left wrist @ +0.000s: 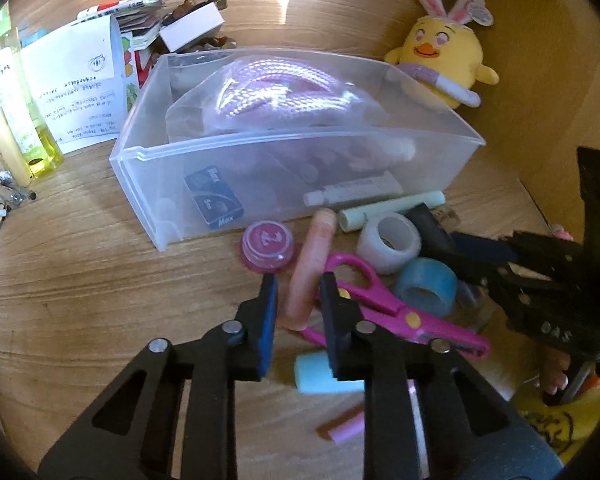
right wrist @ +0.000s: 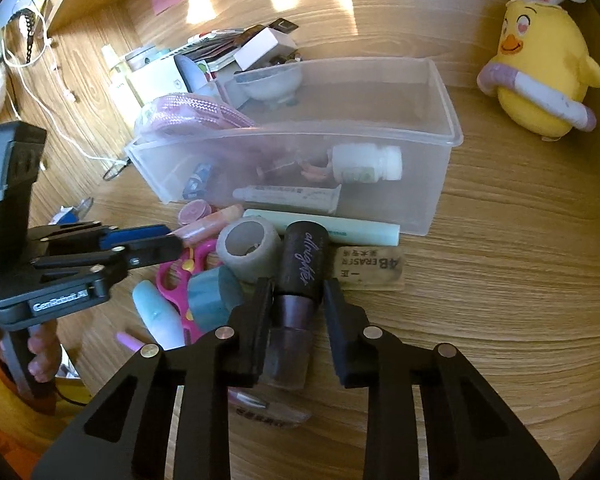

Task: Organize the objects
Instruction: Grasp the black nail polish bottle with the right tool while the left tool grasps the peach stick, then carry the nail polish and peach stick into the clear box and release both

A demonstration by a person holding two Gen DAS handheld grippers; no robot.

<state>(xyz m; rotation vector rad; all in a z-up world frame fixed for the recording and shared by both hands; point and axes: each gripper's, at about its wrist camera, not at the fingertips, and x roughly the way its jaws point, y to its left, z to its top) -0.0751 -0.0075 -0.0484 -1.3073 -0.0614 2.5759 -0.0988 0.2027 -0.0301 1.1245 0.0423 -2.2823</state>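
Observation:
A clear plastic bin stands on the wooden desk, holding a pink mesh pouch, a tube and a white bottle. In front of it lie loose items. My left gripper is open, its jaws on either side of an orange-pink tube beside pink scissors. My right gripper is open around a dark purple bottle, next to a grey tape roll, a mint tube and an eraser.
A yellow plush chick sits behind the bin at the right. Papers, boxes and a yellow-green bottle crowd the back left. A pink round pot, a white tape roll and a blue tape roll lie among the loose items.

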